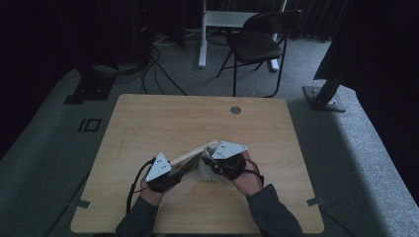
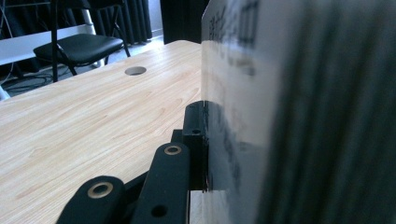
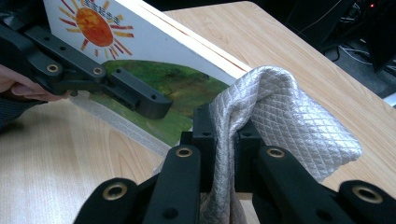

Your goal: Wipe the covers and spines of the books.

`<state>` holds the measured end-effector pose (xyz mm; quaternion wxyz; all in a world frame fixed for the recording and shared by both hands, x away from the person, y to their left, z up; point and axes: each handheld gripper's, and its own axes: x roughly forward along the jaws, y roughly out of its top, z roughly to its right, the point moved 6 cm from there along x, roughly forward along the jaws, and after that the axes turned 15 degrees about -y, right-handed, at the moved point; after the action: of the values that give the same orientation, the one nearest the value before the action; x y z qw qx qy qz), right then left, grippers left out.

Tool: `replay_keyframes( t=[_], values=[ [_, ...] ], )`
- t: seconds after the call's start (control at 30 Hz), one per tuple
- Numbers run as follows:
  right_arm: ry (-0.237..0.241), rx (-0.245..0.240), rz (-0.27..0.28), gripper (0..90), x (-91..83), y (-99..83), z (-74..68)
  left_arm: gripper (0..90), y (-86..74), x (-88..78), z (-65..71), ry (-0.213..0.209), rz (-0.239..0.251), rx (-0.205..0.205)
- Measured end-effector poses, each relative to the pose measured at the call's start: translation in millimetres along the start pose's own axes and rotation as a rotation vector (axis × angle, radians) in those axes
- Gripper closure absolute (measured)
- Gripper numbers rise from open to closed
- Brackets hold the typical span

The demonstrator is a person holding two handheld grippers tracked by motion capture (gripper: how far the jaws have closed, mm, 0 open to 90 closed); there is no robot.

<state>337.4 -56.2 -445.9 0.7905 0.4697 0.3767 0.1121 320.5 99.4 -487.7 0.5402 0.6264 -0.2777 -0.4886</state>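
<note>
We hold a flat white board printed with an orange sun and a green meadow (image 3: 140, 56) in our left gripper (image 1: 165, 173), whose black jaws are clamped onto its lower edge; in the left gripper view the board (image 2: 243, 93) stands on edge right against the jaw, its printed face blurred by closeness. In the high view the board (image 1: 190, 157) rises tilted above the near middle of the light wooden table (image 1: 197, 118), running from our left gripper up towards our right gripper (image 1: 217, 160). Our right gripper is closed on a silvery-white quilted cloth with a diamond pattern (image 3: 280, 116): in the right gripper view a fold of it is pinched between the two black jaws, and the rest bulges up and drapes to the right over the tabletop (image 3: 280, 42). The cloth lies against the board's lower green part, just beside the left gripper's jaw (image 3: 140, 100). Beyond the table's far edge a black folding chair (image 1: 259, 42) stands on the grey carpet.
</note>
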Motion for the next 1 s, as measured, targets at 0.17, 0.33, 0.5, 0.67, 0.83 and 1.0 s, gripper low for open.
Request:
replay_keyframes(
  t=[0.17,0.33,0.5,0.67,0.83,1.0],
  values=[
    [0.004,-0.006,0.003,83.5,-0.5,1.9,-1.3,78.1,-0.2,0.1,-0.2,0.002,-0.003,0.002],
    [0.007,-0.013,0.01,83.5,-0.8,4.4,-2.6,78.1,-0.5,0.3,-0.7,0.002,-0.003,0.002],
    [0.008,-0.017,0.014,83.5,-2.2,7.2,-3.1,78.1,-0.6,0.4,-0.8,0.002,-0.002,0.001],
    [0.009,-0.035,0.019,83.7,-3.5,9.3,-5.0,78.1,-1.7,1.8,-0.5,0.0,-0.009,0.0],
    [0.019,-0.047,0.025,83.7,-4.2,11.6,-9.2,78.1,-2.3,2.8,-0.3,-0.001,-0.011,0.0],
    [0.037,-0.049,0.038,83.6,-4.8,14.8,-14.1,78.1,-2.3,2.8,-0.3,-0.001,-0.011,-0.001]
  ],
)
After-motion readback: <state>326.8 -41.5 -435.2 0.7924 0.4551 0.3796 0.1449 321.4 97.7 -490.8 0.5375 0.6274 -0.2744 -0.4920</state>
